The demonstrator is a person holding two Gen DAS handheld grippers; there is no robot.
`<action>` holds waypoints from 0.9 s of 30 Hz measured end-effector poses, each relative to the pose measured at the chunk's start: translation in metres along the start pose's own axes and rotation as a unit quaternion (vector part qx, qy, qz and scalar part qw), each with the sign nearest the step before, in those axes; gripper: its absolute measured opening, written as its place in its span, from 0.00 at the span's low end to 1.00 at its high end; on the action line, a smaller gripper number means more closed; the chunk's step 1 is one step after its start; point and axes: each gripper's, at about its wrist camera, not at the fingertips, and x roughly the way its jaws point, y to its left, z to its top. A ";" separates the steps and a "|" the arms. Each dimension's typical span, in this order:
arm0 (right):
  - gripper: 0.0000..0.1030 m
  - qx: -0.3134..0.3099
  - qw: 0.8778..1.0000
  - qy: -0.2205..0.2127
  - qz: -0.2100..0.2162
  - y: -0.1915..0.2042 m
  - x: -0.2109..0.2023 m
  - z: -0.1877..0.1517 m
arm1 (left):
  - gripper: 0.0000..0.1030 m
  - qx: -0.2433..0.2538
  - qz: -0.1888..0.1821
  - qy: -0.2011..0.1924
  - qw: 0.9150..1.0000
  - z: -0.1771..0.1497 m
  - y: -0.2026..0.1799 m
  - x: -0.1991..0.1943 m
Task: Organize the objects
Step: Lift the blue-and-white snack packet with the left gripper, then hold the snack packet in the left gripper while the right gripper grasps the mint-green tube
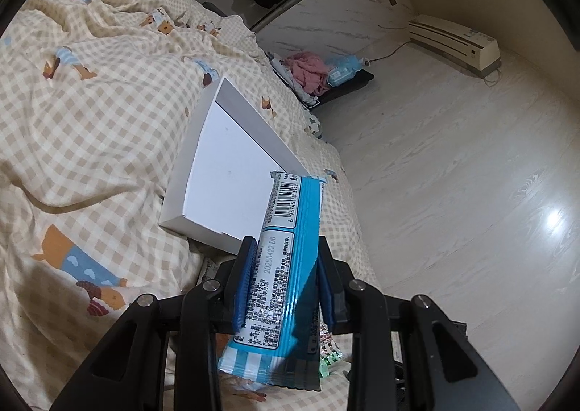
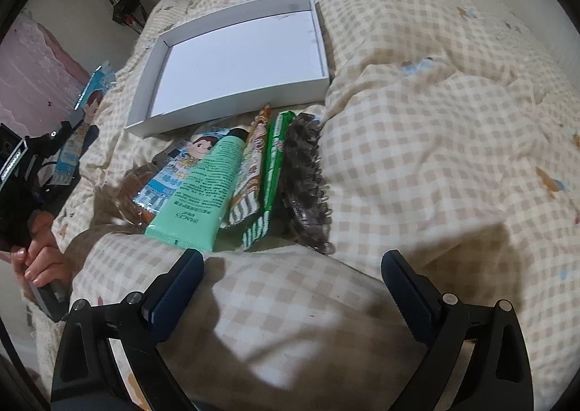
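While the right tongs (image 2: 291, 287) are held wide open, a blue snack packet (image 1: 286, 266) is clamped in the left tongs (image 1: 284, 266) near the white tray (image 1: 232, 171).

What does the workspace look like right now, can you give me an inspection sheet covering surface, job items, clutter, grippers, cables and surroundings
Surface: rumpled checked bedspread on a bed.
Job's things: white box, open and empty; blue snack packet held above the bed; mint green tube, a second blue packet, orange packet, green packet and dark spiky item lying side by side in front of the box.
Clutter: pink cloth on the floor by the bed.
Grippers: left gripper jaws closed on the blue snack packet; right gripper jaws wide apart, empty, over the bedspread.
Cables: cord from the white floor unit.
Surroundings: pale wood floor, bedroom.
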 end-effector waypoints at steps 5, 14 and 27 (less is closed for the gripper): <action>0.96 -0.038 0.999 0.020 -0.014 0.011 -0.004 0.004 | 0.32 0.001 -0.004 -0.002 1.000 0.000 0.000 -0.001; 0.96 -0.068 0.998 -0.002 -0.002 0.042 -0.016 0.031 | 0.32 0.001 -0.003 -0.003 1.000 0.001 0.000 0.001; 0.60 -0.064 0.993 0.094 0.010 0.073 0.030 0.039 | 0.32 0.002 -0.007 0.002 1.000 0.001 0.000 0.002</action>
